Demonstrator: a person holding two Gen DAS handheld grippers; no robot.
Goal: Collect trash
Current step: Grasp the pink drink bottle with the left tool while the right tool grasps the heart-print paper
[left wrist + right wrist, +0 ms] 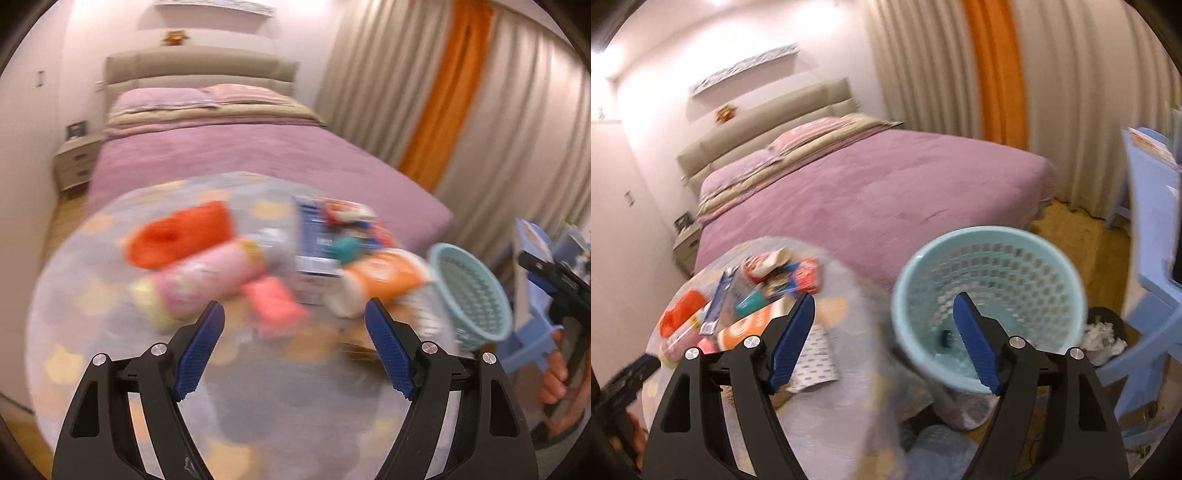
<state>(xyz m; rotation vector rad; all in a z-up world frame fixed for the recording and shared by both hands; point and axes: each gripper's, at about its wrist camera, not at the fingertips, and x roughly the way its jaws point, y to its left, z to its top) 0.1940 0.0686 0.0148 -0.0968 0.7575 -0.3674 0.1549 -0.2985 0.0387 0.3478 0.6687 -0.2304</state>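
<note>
Both grippers, left gripper [294, 318] and right gripper [884, 312], hold their fingers spread wide with nothing between them. Most of the collecting seems left: the trash pile [266, 258] lies on the round surface [92, 332] at the foot of the bed [258, 155], roughly eight blurred wrappers, tubes and cartons, too smeared for an exact count. One pale blue basket [990, 243] just beside it holds one small dark item.

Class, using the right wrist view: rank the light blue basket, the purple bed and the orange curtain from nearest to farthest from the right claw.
1. Light blue basket: right at the right claw, behind its right finger.
2. Purple bed: behind the basket, mid-room.
3. Orange curtain: against the far wall, beyond the bed.
</note>
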